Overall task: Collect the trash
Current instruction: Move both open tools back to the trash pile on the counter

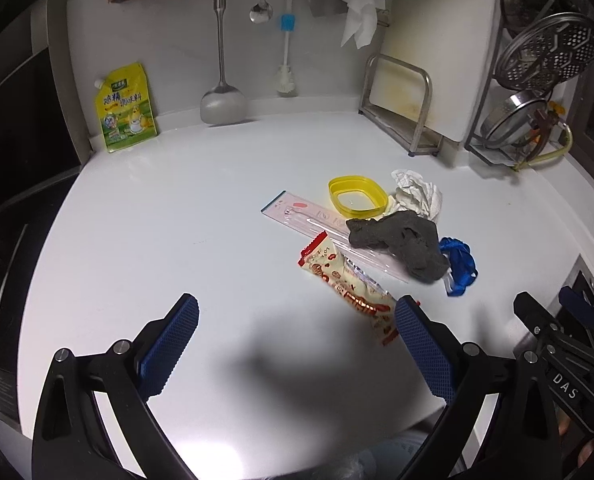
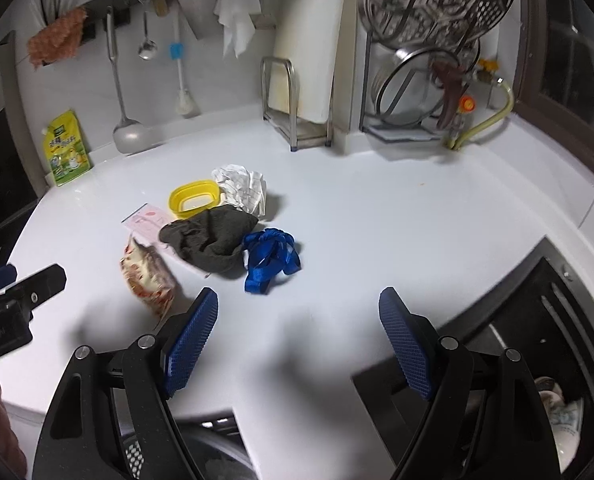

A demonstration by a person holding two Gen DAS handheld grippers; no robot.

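A pile of trash lies on the white counter: a red-and-cream snack wrapper, a pink flat package, a yellow plastic lid, crumpled white paper, a dark grey rag and a blue ribbon. My left gripper is open and empty, near the wrapper's near end. My right gripper is open and empty, just short of the ribbon.
A yellow seasoning pouch leans on the back wall beside a hanging spatula and brush. A cutting board in a rack and a pot-lid rack stand at back right. A sink lies at right.
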